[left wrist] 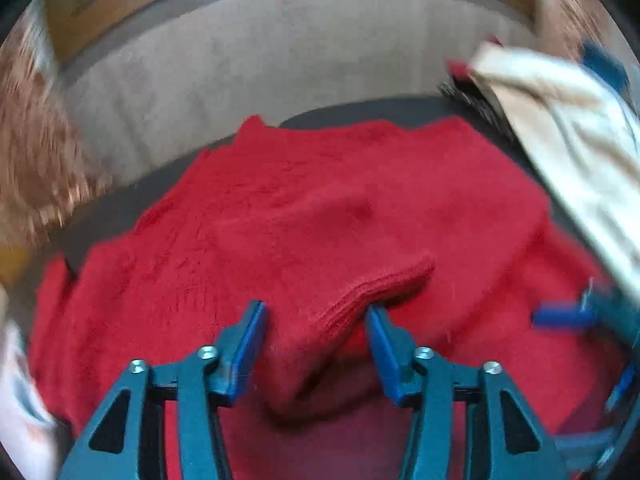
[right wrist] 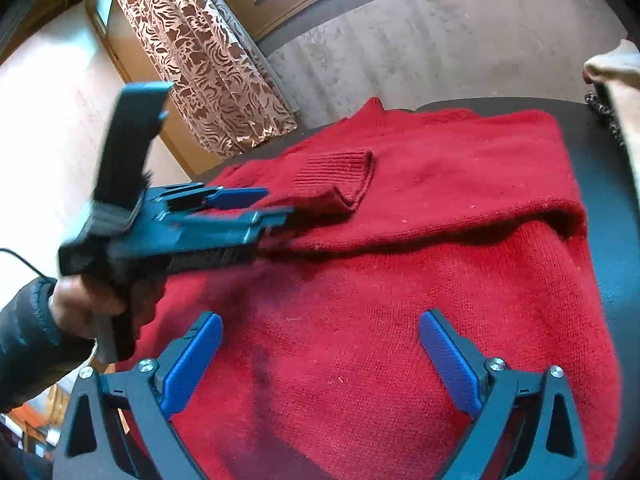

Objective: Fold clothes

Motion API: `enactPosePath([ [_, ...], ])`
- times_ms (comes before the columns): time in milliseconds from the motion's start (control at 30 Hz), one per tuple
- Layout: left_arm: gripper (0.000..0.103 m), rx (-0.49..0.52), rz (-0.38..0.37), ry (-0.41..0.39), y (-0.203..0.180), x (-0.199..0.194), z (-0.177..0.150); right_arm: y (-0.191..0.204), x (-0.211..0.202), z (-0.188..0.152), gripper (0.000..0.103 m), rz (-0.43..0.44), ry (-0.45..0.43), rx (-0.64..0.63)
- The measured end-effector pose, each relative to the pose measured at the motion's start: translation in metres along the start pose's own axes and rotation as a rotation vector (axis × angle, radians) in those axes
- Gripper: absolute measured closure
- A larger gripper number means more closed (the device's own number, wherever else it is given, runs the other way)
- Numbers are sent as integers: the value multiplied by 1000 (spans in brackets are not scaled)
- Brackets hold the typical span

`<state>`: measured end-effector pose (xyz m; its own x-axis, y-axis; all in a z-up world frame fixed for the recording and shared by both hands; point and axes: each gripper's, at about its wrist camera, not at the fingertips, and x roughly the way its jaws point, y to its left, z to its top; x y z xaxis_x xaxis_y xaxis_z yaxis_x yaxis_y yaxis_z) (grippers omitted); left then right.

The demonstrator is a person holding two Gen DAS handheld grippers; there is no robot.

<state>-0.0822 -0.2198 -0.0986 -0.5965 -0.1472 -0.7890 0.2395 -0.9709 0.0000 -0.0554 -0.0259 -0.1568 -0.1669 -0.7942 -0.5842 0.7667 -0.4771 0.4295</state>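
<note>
I'm laying a sleeve across the body of the red knitted sweater (right wrist: 420, 280), which is spread on the dark table (right wrist: 612, 216). To do this well, I should draw the ribbed cuff (right wrist: 336, 176) flat toward the far edge and smooth the fold before letting go. My left gripper (left wrist: 316, 320) has the sleeve between its jaws, at the lower centre of its view; whether the pads truly pinch it I cannot tell. My right gripper (right wrist: 320, 344) is spread wide and empty, hovering over the sweater's body at lower centre.
</note>
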Motion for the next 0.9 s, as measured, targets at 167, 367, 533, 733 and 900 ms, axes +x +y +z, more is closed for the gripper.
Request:
enactPosePath([
  [167, 94, -453, -256, -87, 75, -17, 16, 0, -2, -1, 2, 13, -4, 6],
  [367, 96, -716, -254, -236, 157, -56, -24, 0, -5, -3, 1, 19, -7, 9],
  [533, 100, -813, -190, -109, 191, -30, -68, 0, -7, -3, 1, 23, -7, 13],
  [733, 65, -1006, -405, -156, 203, -26, -103, -1, -8, -3, 0, 41, -11, 25],
  [900, 47, -982, -356, -187, 218, -52, -94, -2, -8, -3, 0, 46, -13, 27],
])
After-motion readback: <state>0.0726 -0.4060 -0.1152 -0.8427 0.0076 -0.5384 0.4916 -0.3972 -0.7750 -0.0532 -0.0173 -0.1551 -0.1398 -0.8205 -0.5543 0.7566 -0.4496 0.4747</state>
